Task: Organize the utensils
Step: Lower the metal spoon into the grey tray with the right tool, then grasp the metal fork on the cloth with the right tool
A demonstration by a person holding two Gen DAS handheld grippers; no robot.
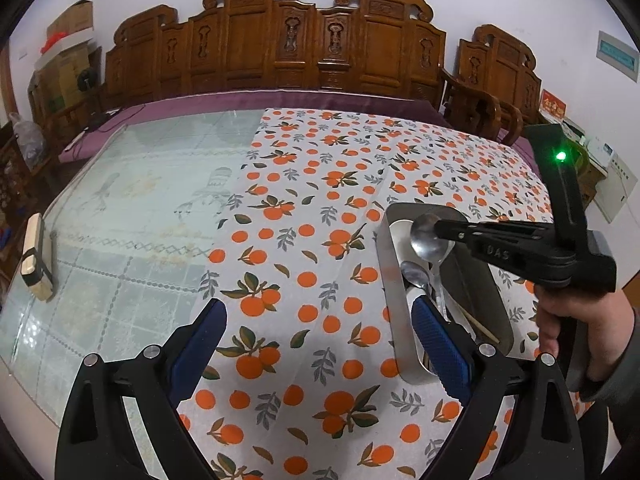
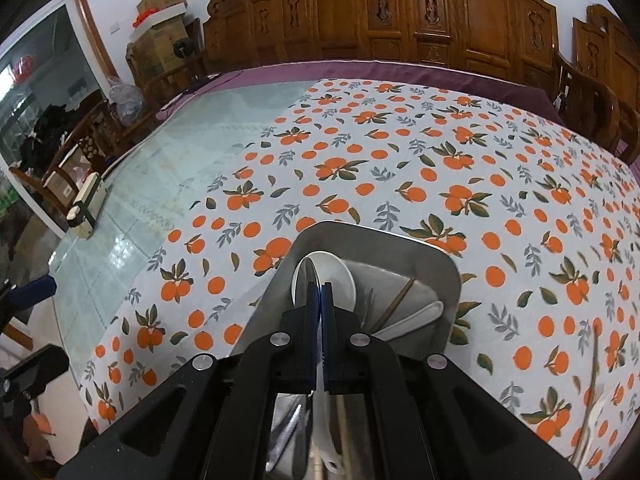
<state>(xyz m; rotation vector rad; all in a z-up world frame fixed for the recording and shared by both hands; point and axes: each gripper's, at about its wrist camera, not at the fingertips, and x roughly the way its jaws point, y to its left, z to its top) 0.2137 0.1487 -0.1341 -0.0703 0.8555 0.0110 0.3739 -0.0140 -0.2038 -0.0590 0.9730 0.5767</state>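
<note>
A steel tray (image 1: pixel 386 276) stands on the orange-print tablecloth and holds a metal spoon (image 1: pixel 416 274), a white spoon and chopsticks (image 1: pixel 480 326). My right gripper (image 1: pixel 438 226) is shut on a metal spoon (image 1: pixel 428 242) and holds it above the tray's far end. In the right wrist view the shut gripper (image 2: pixel 320 286) holds that spoon (image 2: pixel 308 280) edge-on over the tray (image 2: pixel 360 240), above a white ceramic spoon (image 2: pixel 340 280). My left gripper (image 1: pixel 316 320) is open and empty, low over the cloth left of the tray.
The tablecloth (image 1: pixel 320 184) covers the table's right part; bare glass (image 1: pixel 140 200) lies to the left with a wooden block (image 1: pixel 36 258) at its edge. Loose chopsticks (image 2: pixel 592 392) lie on the cloth at right. Carved wooden chairs (image 1: pixel 280 48) line the far side.
</note>
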